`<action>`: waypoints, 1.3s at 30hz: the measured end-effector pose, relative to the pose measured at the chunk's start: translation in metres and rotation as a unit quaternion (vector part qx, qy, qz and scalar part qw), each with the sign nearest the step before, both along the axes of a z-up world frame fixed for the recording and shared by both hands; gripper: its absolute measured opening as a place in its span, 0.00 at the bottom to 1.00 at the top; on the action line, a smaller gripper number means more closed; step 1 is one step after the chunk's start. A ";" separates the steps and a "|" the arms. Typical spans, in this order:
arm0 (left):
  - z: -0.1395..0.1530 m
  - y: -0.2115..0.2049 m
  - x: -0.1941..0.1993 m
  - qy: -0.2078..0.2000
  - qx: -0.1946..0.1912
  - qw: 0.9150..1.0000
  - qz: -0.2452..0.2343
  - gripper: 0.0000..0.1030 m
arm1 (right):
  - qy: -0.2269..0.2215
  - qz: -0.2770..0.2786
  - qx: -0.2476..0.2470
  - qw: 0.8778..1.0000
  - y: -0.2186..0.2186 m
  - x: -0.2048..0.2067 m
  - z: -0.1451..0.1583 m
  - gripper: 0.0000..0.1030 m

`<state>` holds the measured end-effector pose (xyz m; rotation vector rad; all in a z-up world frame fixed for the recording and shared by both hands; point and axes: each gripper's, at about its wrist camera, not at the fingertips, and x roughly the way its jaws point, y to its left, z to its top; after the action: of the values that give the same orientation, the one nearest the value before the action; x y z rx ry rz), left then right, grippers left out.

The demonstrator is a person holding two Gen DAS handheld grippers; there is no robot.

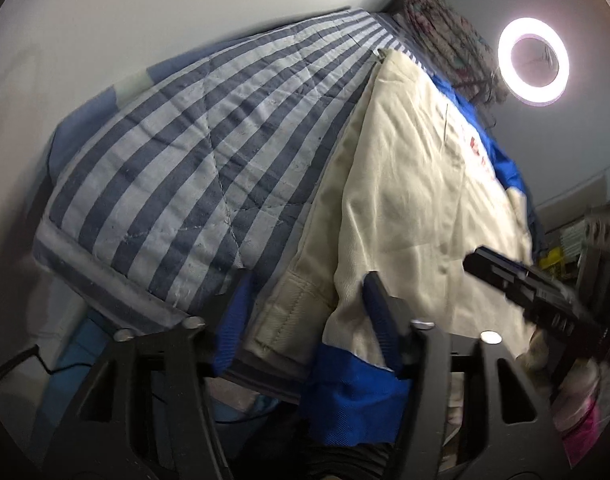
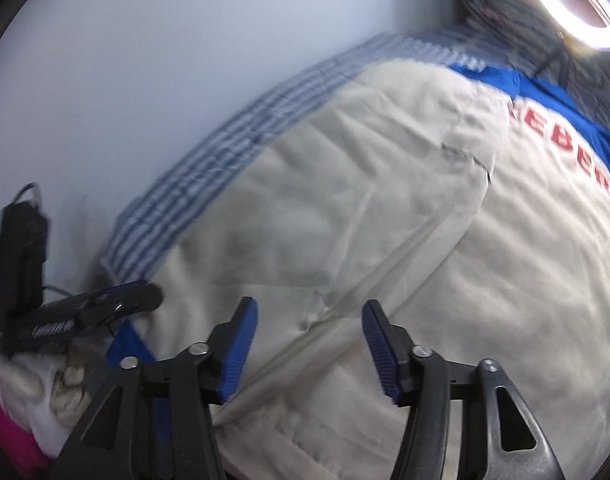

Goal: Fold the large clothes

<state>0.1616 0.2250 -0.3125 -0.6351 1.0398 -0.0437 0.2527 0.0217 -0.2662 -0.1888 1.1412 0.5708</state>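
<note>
Now the cream jacket, blue-trimmed with red letters, lies creased along the striped quilt's near edge; the left claw straddles its hem unpinched, the right claw gapes empty above.

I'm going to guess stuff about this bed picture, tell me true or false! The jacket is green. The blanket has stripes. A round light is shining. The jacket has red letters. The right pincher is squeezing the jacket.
1. The jacket is green. False: the jacket is cream with blue parts.
2. The blanket has stripes. True: the blanket is striped blue and white.
3. A round light is shining. True: the ring light glows by the wall.
4. The jacket has red letters. True.
5. The right pincher is squeezing the jacket. False: the right gripper is open above the cloth, not pinching it.
</note>
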 end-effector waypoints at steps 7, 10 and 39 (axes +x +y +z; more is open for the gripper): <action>0.004 -0.004 -0.003 -0.015 0.009 1.000 -0.017 0.17 | 0.050 -0.036 0.015 0.998 -0.001 0.019 -0.026 0.60; 0.014 -0.008 -0.007 -0.034 0.022 0.999 -0.021 0.16 | 0.059 -0.023 -0.013 0.998 0.007 0.020 -0.038 0.60; 0.056 -0.048 -0.009 -0.121 0.030 0.989 -0.075 0.13 | 0.059 -0.055 -0.114 0.990 0.120 0.154 -0.028 0.68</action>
<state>0.1524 0.1766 -0.2567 -0.4831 0.8484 -0.2151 0.4067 0.1416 -0.2946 -0.2901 1.3228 0.3558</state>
